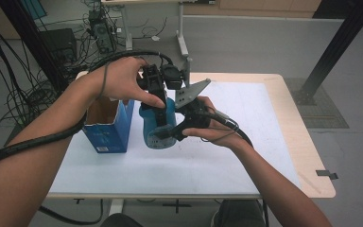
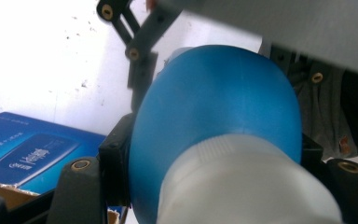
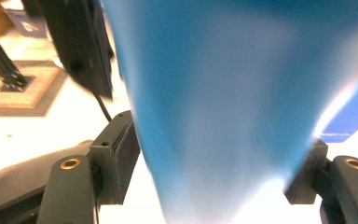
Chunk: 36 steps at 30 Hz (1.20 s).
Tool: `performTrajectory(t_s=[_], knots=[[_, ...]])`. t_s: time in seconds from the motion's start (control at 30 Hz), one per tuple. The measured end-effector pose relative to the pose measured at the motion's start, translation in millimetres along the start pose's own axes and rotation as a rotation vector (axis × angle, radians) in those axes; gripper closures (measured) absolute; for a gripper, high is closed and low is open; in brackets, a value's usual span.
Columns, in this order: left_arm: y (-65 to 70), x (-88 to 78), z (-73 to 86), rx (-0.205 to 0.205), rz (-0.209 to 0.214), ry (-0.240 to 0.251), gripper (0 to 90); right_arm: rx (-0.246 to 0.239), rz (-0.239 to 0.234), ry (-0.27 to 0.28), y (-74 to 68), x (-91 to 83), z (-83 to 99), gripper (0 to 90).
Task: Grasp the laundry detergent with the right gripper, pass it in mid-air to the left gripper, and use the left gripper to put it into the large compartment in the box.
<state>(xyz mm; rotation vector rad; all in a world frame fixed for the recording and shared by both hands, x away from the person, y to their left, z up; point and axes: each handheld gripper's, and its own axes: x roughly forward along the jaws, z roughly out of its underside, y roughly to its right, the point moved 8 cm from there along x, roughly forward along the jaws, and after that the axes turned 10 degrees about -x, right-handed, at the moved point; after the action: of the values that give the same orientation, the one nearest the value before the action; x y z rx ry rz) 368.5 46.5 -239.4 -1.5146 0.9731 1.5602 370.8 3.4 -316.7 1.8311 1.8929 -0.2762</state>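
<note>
White table (image 1: 227,156), blue bottle (image 1: 157,130) between left gripper (image 1: 160,111) pads.

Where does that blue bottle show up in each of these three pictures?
High view: the blue bottle stands at the table's middle, between both grippers, right of the blue box.
Left gripper view: it spans the centre and right, white cap nearest the camera.
Right gripper view: a blurred blue shape between the jaws.
Shared landmark: the blue box.
</note>
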Motion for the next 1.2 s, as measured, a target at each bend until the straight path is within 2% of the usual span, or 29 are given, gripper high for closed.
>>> performTrajectory(t_s=[0.13, 0.27, 0.33, 0.4, 0.47, 0.53, 0.63, 0.7, 0.77, 0.9, 0.93, 1.0, 1.1, 1.2], knots=[[-2.1, -2.2, 1.7, -0.017, -0.011, -0.016, 36.2, -0.007, 0.026, -0.015, 2.2, -7.8, 4.5, 31.9], [-5.5, -6.5, 3.8, -0.032, -0.020, -0.013, 36.2, -0.050, 0.054, -0.035, 5.2, -14.9, 12.8, 30.7], [-6.9, -9.1, 4.9, -0.043, -0.021, -0.006, 36.2, -0.057, 0.064, -0.076, 5.8, -19.1, 19.6, 30.8], [-8.4, -11.8, 6.7, -0.059, -0.021, -0.003, 36.2, -0.033, 0.058, -0.101, 5.6, -23.0, 25.8, 27.5], [-11.1, -14.4, 8.7, -0.074, -0.023, 0.001, 36.2, 0.026, 0.056, -0.168, 6.7, -29.9, 36.5, 24.4], [-13.3, -16.6, 11.0, -0.094, -0.026, 0.002, 36.2, 0.091, 0.074, -0.206, 9.1, -37.0, 45.4, 14.8], [-17.5, -19.5, 14.1, -0.120, -0.028, 0.004, 36.2, 0.152, 0.109, -0.223, 13.3, -52.1, 54.7, 11.2], [-20.5, -22.3, 15.9, -0.151, -0.023, 0.005, 36.2, 0.207, 0.107, -0.226, 15.0, -61.7, 59.1, 6.7], [-24.1, -25.6, 17.5, -0.184, -0.023, 0.011, 36.2, 0.230, 0.121, -0.242, 17.2, -71.5, 63.2, 6.7], [-33.1, -36.5, 21.4, -0.262, -0.030, 0.020, 36.2, 0.261, 0.204, -0.268, 25.3, -93.4, 69.6, 4.7], [-35.7, -39.9, 22.4, -0.281, -0.032, 0.024, 36.2, 0.266, 0.223, -0.282, 26.7, -99.3, 71.6, 4.9], [-40.5, -47.5, 24.4, -0.317, -0.038, 0.034, 36.1, 0.289, 0.275, -0.346, 30.5, -112.0, 77.7, 5.1], [-47.9, -60.5, 27.3, -0.391, -0.043, 0.054, 36.1, 0.323, 0.357, -0.379, 35.4, -130.3, 82.5, 5.0], [-54.1, -72.1, 29.5, -0.459, -0.051, 0.064, 36.1, 0.376, 0.392, -0.396, 36.7, -144.9, 87.6, 4.8]])
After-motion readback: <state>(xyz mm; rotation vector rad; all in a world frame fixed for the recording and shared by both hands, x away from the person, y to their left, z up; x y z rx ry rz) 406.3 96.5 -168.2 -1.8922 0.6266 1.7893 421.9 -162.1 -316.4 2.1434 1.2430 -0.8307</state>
